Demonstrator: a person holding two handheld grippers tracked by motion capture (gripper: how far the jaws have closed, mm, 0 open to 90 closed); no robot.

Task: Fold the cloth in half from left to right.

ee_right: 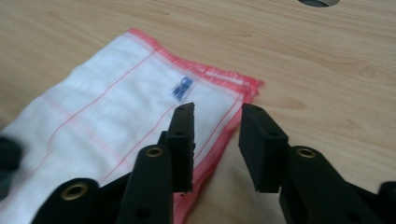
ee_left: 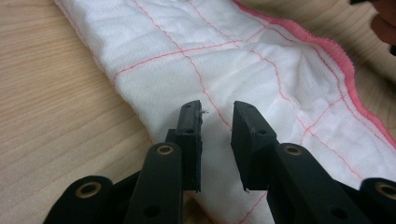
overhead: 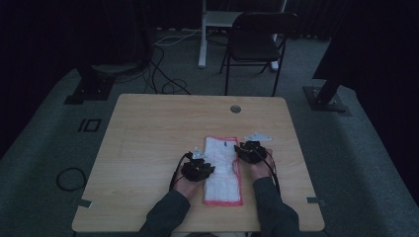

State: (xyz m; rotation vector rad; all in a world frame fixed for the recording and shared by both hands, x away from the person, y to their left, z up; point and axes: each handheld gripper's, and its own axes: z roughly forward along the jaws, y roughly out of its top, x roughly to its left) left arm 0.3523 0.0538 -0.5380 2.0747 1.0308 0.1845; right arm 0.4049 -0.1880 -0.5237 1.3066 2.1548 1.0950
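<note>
high view: folded cloth point(overhead: 223, 170) is flanked by the left tool point(overhead: 197, 168) and right tool point(overhead: 252, 150), both released; an edge pinch is judged next.

- One white cloth point(overhead: 223, 170) with a pink edge lay at the lower centre of the high view.
- Two black grippers were there: the left gripper point(overhead: 198, 168) at the cloth's left side, the right gripper point(overhead: 251, 151) at its right.
- One wooden table point(overhead: 148, 148) filled the middle of the frame (with a single round hole point(overhead: 235, 108) near its far edge).
- One folding chair point(overhead: 257, 42) stood at the upper centre.
- One small blue label point(ee_right: 182, 87) showed on the cloth.
</note>
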